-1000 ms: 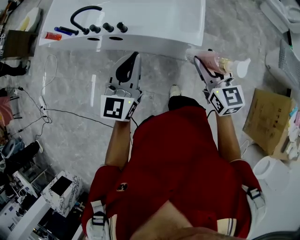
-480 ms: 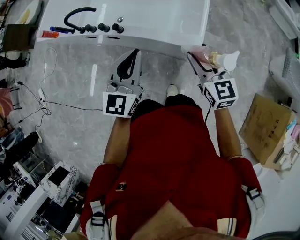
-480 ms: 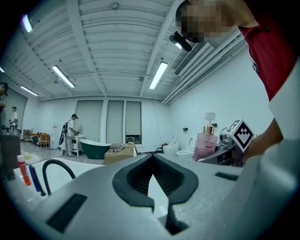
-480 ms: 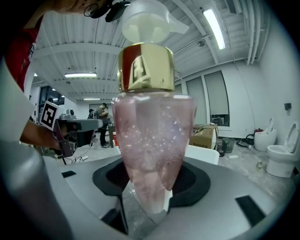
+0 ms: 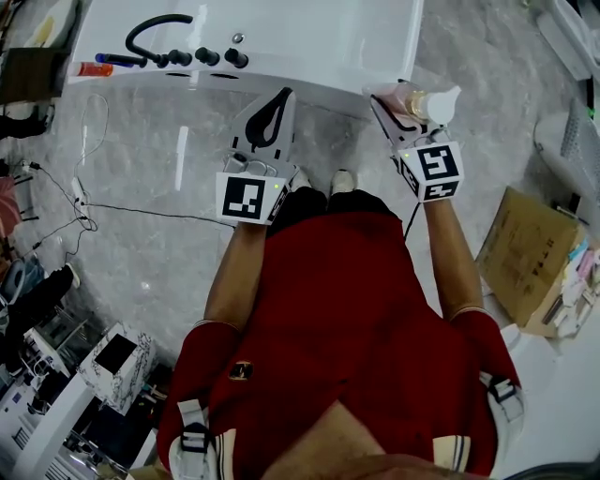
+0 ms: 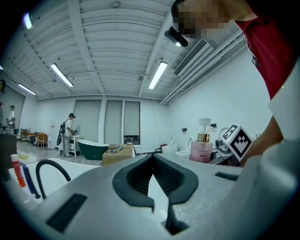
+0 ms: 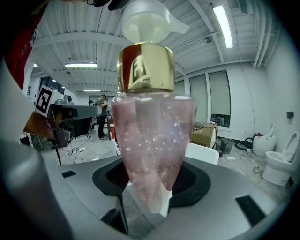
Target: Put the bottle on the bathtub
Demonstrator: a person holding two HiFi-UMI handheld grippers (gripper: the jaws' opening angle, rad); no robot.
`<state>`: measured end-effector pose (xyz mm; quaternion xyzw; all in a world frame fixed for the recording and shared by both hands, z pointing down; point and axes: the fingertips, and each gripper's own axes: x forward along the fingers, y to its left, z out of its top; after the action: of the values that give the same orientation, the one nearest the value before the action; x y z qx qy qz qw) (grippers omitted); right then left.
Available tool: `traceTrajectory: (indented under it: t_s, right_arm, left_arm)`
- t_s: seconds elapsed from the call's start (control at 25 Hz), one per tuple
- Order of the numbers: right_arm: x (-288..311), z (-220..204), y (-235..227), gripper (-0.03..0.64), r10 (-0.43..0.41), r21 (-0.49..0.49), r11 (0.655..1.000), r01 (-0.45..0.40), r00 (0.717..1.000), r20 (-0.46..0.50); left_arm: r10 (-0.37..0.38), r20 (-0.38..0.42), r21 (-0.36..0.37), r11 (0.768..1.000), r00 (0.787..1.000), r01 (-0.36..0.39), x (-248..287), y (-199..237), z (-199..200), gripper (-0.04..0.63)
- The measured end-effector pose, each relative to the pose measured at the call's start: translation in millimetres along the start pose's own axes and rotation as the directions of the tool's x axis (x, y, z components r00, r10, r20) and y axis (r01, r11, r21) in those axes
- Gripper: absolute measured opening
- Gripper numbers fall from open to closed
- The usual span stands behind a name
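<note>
Plainly, the bottle [image 7: 152,131] is clamped between the jaws of the right gripper [image 7: 149,197]; its pink, glittering body is pressed on both sides by the black pads, and a gold collar [image 7: 145,65] and a white pump head [image 7: 149,18] are seen above them. From the head view, the bottle [image 5: 411,101] is carried in the right gripper [image 5: 392,98] just at the near right corner of the white bathtub [image 5: 319,42]; whether it touches the tub's edge cannot be told. In the left gripper view the bottle [image 6: 202,149] is shown upright, beside the right gripper's marker cube [image 6: 239,140].

The left gripper [image 5: 279,101] is held near the bathtub's front wall, above the grey floor [image 5: 150,187], well apart from the bottle; its jaws are brought together at the tips, and nothing is gripped between them, as is confirmed in the left gripper's [image 6: 152,176] own view.

On the bathtub's left end a curved black faucet [image 5: 155,28] is mounted, with a row of black knobs [image 5: 208,56] beside it.
</note>
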<state>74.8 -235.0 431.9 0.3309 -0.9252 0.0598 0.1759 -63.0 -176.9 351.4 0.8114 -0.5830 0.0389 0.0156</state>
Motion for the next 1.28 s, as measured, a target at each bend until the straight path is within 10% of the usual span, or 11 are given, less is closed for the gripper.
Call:
traceTrajectory:
  t_s: [1.28]
  right_arm:
    - [131, -126, -23, 0.230, 0.001, -0.021, 1.000, -0.005, 0.980, -0.197]
  left_arm:
    - [0.060, -0.091, -0.017, 0.998, 0.994, -0.061, 21, 46, -62, 0.008]
